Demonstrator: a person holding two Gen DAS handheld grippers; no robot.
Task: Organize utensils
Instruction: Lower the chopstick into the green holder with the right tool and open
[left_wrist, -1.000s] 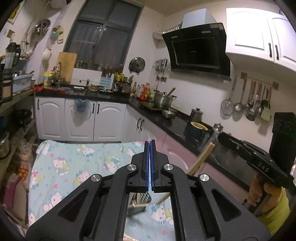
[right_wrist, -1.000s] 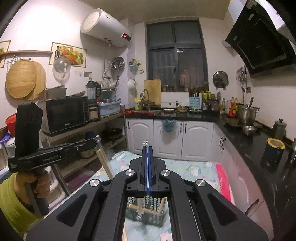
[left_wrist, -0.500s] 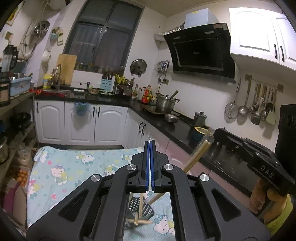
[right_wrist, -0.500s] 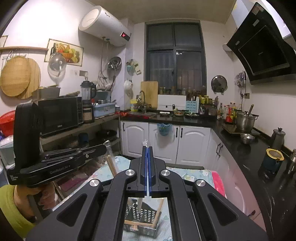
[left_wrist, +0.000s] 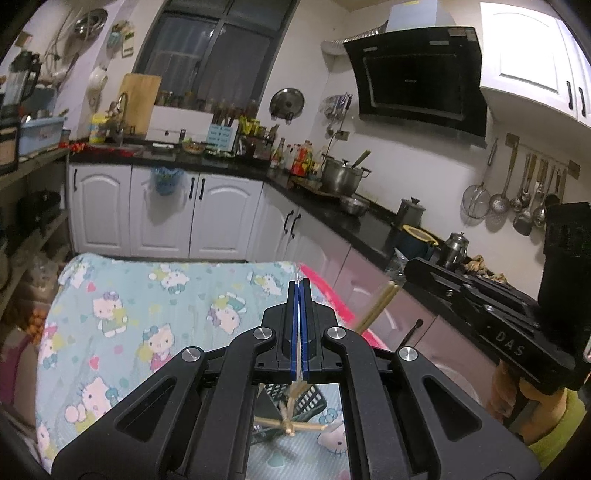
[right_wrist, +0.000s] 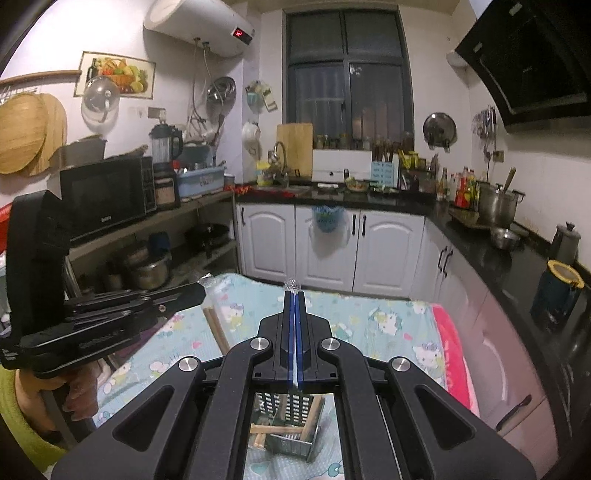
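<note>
My left gripper (left_wrist: 299, 284) is shut on a clear plastic-wrapped pair of wooden chopsticks, whose sticks (right_wrist: 218, 328) hang down from it in the right wrist view. My right gripper (right_wrist: 293, 293) is shut on another wrapped pair; its sticks (left_wrist: 376, 308) hang down in the left wrist view and the wrapper tip (right_wrist: 291, 285) pokes out above the jaws. A dark mesh utensil basket (right_wrist: 291, 424) stands on the table below both grippers, with wooden sticks (left_wrist: 291, 426) lying across it. The basket also shows in the left wrist view (left_wrist: 306, 400).
The table has a light blue cartoon-cat cloth (left_wrist: 147, 317) with a pink edge (right_wrist: 452, 354). White cabinets and a black counter (left_wrist: 332, 218) run behind and to the right. Open shelves with a microwave (right_wrist: 107, 195) stand to the left.
Both grippers have tilted downward and drawn lower over the table; more of the cloth and the basket shows. Both stay shut on their chopsticks.
</note>
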